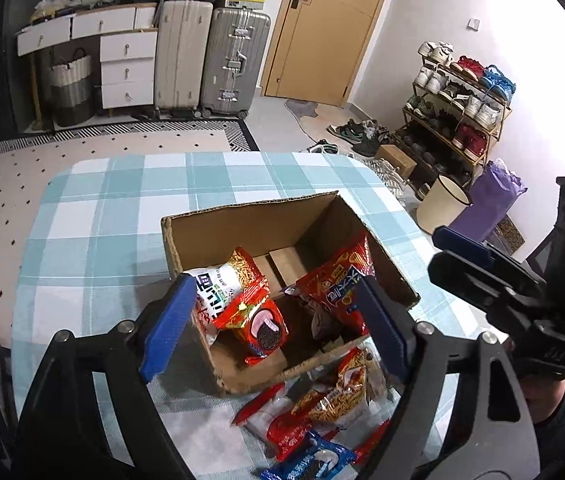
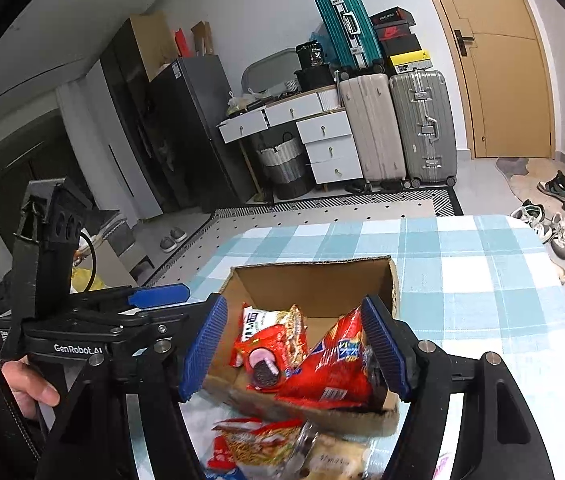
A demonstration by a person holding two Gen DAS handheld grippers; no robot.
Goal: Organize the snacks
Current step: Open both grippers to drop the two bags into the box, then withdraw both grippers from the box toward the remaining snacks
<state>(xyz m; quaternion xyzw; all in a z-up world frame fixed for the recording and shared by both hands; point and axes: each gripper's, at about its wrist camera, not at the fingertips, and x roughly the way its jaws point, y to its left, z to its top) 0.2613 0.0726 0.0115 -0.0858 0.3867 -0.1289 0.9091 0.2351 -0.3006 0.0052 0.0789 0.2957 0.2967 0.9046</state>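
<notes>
Both hand-held grippers, left (image 1: 278,328) and right (image 2: 296,350), hang released over the cardboard box (image 1: 242,220); its leaning red snack bag (image 1: 336,284) may topple out.

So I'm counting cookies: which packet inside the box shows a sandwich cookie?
The red packet toward the cardboard box's left side: it pictures a dark sandwich cookie with pink filling; the other packets there show none.

Snack packets (image 1: 258,312) in box (image 1: 242,220) on table (image 1: 102,208); more packets (image 1: 322,408) before it.

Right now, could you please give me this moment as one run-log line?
left tongs: open, empty | right tongs: open, empty | box: holds snack packs | more packs: on table
</notes>
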